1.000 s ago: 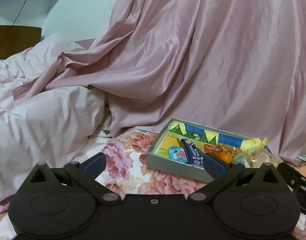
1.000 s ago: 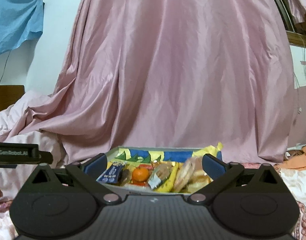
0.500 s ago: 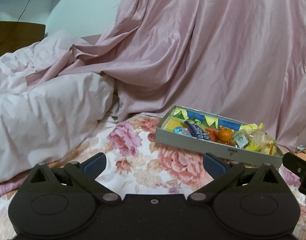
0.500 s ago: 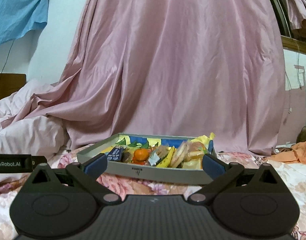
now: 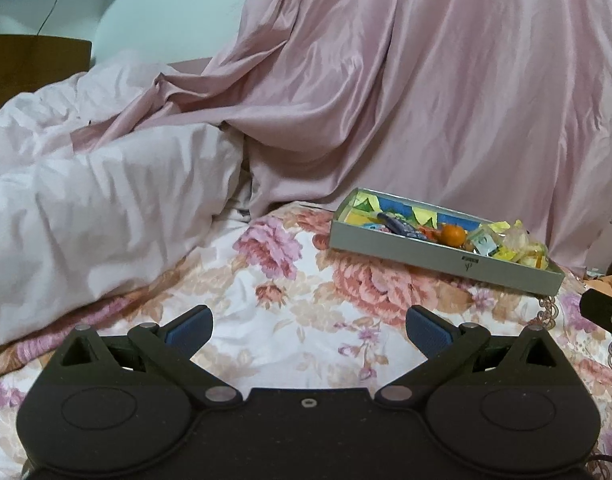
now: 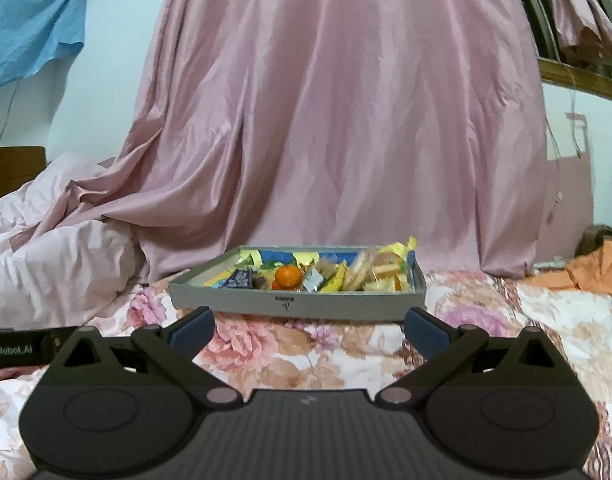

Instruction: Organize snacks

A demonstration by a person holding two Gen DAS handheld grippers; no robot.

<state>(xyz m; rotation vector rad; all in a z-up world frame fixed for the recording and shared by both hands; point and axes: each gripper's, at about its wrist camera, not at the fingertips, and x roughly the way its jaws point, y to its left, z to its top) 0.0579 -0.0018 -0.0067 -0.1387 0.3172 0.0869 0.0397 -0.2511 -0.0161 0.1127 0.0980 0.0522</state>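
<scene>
Ahead of the left tool (image 5: 308, 326), seen from the left wrist, a bed with a floral sheet (image 5: 306, 300) stretches away. Its two blue-padded fingers stand wide apart with nothing between them, hovering over the flowers. A shallow grey box (image 5: 446, 258) lies on the sheet up and to the right of the tool, well apart from it. Snacks fill it: a small orange fruit (image 5: 453, 235), a dark blue packet (image 5: 398, 226), and yellow and clear wrappers (image 5: 518, 246) heaped at the right end. A crumpled pale pink duvet (image 5: 105, 200) is bunched on the left, and a large pink cloth (image 5: 426, 100) drapes down behind the box. A black piece of the other tool shows at the right edge.

From the right wrist, the right tool (image 6: 309, 326) is likewise spread open and empty, facing the long side of the grey box (image 6: 297, 302) nearly head-on; the box sits just beyond the fingertips, not touching them. Inside, the orange fruit (image 6: 287, 276) sits near the middle, the dark blue packet (image 6: 241, 279) left of it, and wrapped cakes or biscuits (image 6: 378, 270) stack on the right; the wrappers are too blurred to read. The pink cloth (image 6: 326, 120) hangs behind, a blue cloth (image 6: 29, 36) hangs on the wall at upper left, and an orange garment (image 6: 590, 268) lies on the bed to the right.
</scene>
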